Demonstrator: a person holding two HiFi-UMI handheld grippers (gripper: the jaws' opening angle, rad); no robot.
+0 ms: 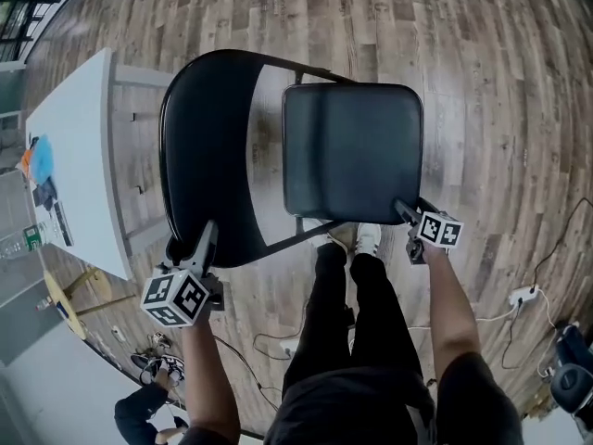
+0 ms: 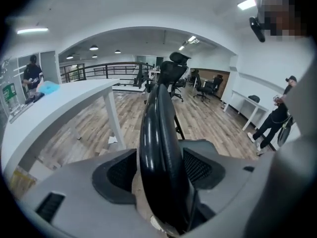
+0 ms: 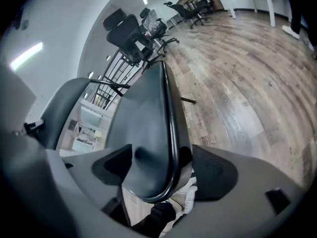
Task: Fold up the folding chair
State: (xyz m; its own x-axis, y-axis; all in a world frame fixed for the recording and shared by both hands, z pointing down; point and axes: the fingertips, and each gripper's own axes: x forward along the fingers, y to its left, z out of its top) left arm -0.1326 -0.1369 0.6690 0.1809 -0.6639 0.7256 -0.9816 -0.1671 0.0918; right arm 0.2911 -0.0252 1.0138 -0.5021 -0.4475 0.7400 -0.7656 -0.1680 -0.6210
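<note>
On the wood floor [image 1: 482,82] in the head view, the folding chair [image 1: 306,146] stands unfolded right in front of the person, seen from above. Backrest [image 1: 208,146] is at left, seat [image 1: 352,151] at right. The left hand-held gripper [image 1: 190,247] sits at the near end of the backrest. The right hand-held gripper [image 1: 408,219] sits at the near right corner of the seat. The person's black trousers [image 1: 352,313] and light shoes [image 1: 357,237] are just below the seat. A white tabletop [image 1: 79,156] runs beside the chair at far left, and a power strip [image 1: 523,295] with cables lies on the floor at right.

In the left gripper view, the left hand-held gripper [image 2: 161,170] is released, jaws spread wide. The dark edge of the backrest [image 2: 158,148] runs upright between them. There is a clear gap at the left pad [image 2: 121,172]; the backrest lies close against the right pad [image 2: 198,167], and whether it touches is unclear. The tabletop [image 2: 59,100] is at left, office chairs [image 2: 173,68] are far back, and a person in black [image 2: 277,115] stands at right.

In the right gripper view, the right hand-held gripper [image 3: 161,170] is also released, jaws wide. The rounded corner of the seat [image 3: 143,133] pokes between them, its rim nearer the right pad [image 3: 213,170] than the left pad [image 3: 116,170], and it is not clamped. The backrest [image 3: 64,108] curves up at left. Office chairs [image 3: 131,33] stand in the background on the floor [image 3: 237,73].
</note>
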